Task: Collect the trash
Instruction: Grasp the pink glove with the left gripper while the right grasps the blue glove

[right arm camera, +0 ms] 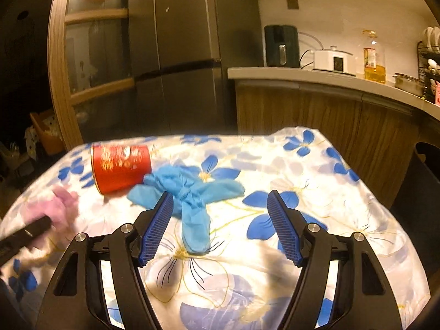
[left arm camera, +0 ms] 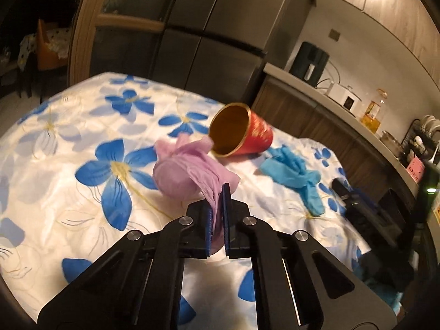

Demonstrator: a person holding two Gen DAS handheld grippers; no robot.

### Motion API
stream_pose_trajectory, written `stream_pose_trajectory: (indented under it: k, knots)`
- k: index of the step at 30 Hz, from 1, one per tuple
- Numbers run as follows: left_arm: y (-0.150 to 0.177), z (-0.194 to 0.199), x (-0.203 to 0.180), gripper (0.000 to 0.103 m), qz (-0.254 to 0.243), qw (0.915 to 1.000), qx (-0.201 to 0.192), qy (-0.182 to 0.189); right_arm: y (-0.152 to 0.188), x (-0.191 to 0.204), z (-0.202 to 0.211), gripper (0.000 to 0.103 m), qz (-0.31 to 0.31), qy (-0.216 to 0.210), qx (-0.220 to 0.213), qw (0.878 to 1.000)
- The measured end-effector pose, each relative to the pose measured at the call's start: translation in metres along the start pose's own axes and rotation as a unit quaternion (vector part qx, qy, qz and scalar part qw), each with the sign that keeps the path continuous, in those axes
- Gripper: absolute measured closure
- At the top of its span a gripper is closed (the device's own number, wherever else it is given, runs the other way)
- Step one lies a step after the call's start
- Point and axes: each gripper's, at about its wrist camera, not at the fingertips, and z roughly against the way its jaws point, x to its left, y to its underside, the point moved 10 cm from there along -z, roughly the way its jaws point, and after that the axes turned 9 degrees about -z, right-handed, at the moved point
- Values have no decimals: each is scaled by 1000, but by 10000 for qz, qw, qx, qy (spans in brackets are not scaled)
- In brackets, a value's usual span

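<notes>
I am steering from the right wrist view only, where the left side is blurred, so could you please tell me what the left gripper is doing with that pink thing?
Observer: The left gripper is shut on a twisted tail of the pink bag.
Operator: Thank you. From here the red cup shows only its side; which way does its mouth face?
Observer: The red cup lies tipped over with its gold-lined mouth towards the pink bag.
Operator: And do the bag and the cup touch?
Observer: A pink flap reaches the cup's rim; whether it touches, I cannot tell.
</notes>
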Motion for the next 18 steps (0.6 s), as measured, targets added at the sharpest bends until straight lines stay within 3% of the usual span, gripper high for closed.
stream_pose_trajectory:
  k: [10, 12, 14, 18]
  knots:
    - [-9, 17, 0, 98, 25, 9999, -160, 40, 28, 11, -29, 55, 301, -6, 613, 9977]
    - [-9, 19, -2, 98, -5, 9998, -173, 50, 32, 14, -34, 69, 366, -13, 750, 9965]
    - [-10, 21, -3, 98, -28, 9998, -191, 63, 35, 15, -36, 89, 404, -52, 849, 9956]
    - [-10, 23, -3, 98, -25, 9998, -198, 60, 31, 17, -27, 99, 362, -171, 698, 9968]
